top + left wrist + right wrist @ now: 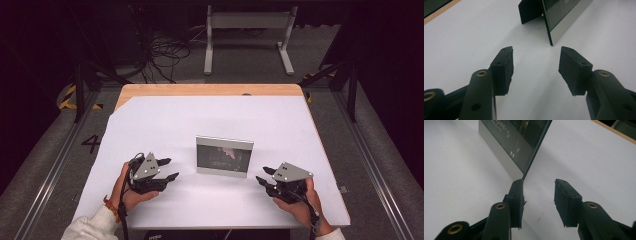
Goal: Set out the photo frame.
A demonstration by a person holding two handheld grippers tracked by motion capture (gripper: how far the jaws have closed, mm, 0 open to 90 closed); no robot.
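Note:
A silver-framed picture frame stands upright in the middle of the white table sheet, its dark glass front facing me. My left gripper lies to its left, jaws open and empty, pointing at the frame's left edge, where the black back stand shows. My right gripper lies to the right of the frame, also open with nothing between its fingers, and its tips sit just short of the frame's right edge. Neither gripper touches the frame.
The white sheet covers a wooden table whose bare edge shows at the back. Beyond it are a grey metal stand, loose cables on the floor and dark tripod legs at both sides.

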